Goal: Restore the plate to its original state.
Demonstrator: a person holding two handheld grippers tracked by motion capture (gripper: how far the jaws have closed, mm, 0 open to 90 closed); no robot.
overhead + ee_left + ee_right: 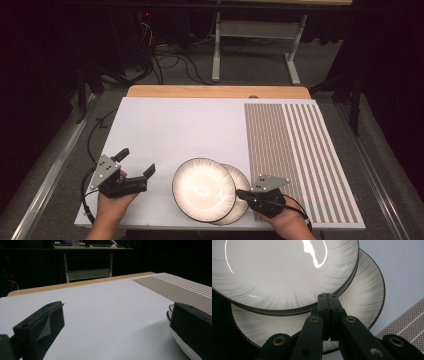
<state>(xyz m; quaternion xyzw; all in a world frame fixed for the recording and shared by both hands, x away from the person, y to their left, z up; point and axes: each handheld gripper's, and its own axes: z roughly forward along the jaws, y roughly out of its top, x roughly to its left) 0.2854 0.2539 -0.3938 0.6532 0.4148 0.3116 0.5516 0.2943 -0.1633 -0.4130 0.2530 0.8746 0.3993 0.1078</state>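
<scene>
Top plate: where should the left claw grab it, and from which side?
Take the top plate by its raised left rim, coming in level from the left. It rests offset on the lower plate, so that edge overhangs, and the open left claw already faces it.

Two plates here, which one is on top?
The left plate is on top. Its whole rim shows, and it overlaps the right plate, which peeks out beneath it as a crescent beside the right gripper.

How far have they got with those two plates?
Done: the top plate already lies partly on the lower plate. In hand: the shut right gripper sits over the lower plate's rim, holding nothing. Left: the open left gripper hasn't touched either plate.
</scene>
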